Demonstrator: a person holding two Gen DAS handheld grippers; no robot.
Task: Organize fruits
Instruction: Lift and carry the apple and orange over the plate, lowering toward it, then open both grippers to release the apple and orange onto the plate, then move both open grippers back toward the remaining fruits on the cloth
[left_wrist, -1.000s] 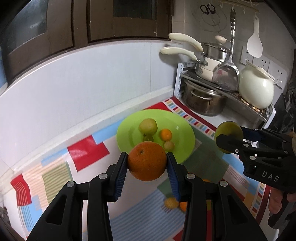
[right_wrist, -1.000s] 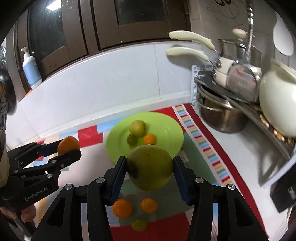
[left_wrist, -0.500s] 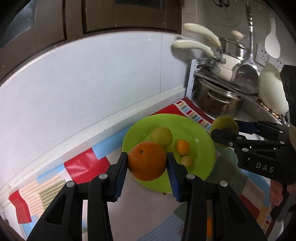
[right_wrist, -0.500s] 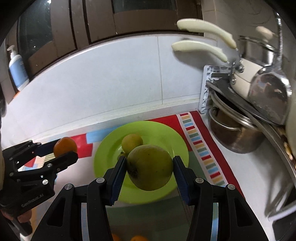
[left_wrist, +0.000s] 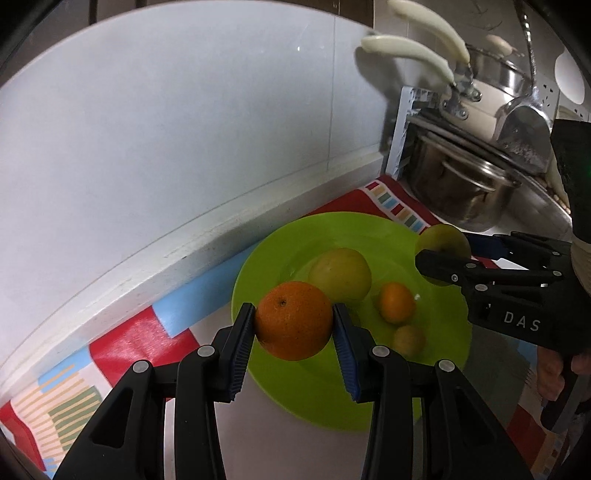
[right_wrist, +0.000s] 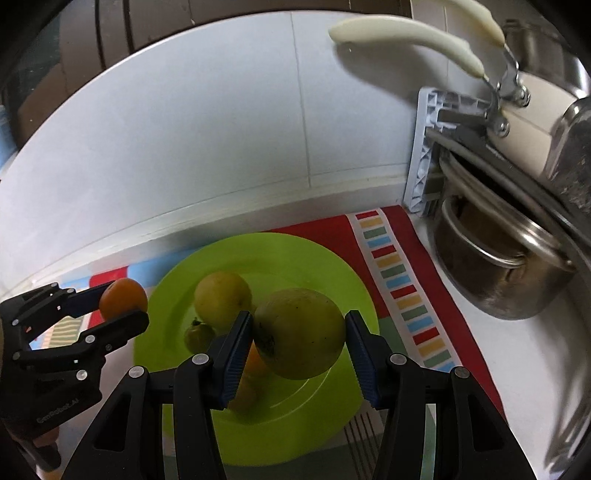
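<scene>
A: What do the 2 grippers have hold of?

B: The left gripper (left_wrist: 294, 325) has its jaws clamped on an orange (left_wrist: 293, 320), held over the near left edge of the green plate (left_wrist: 332, 236). The right gripper (right_wrist: 299, 341) has its jaws pressed on a big yellow-green fruit (right_wrist: 301, 334), also above the plate.

A: And on the plate?

B: 3 fruits in the left view: a yellow-green one (left_wrist: 340, 273), a small orange one (left_wrist: 397, 302) and a smaller yellowish one (left_wrist: 409, 339) (blurred). The plate sits on a striped mat (right_wrist: 402, 280) on the table, near a steel pot (right_wrist: 498, 280).
</scene>
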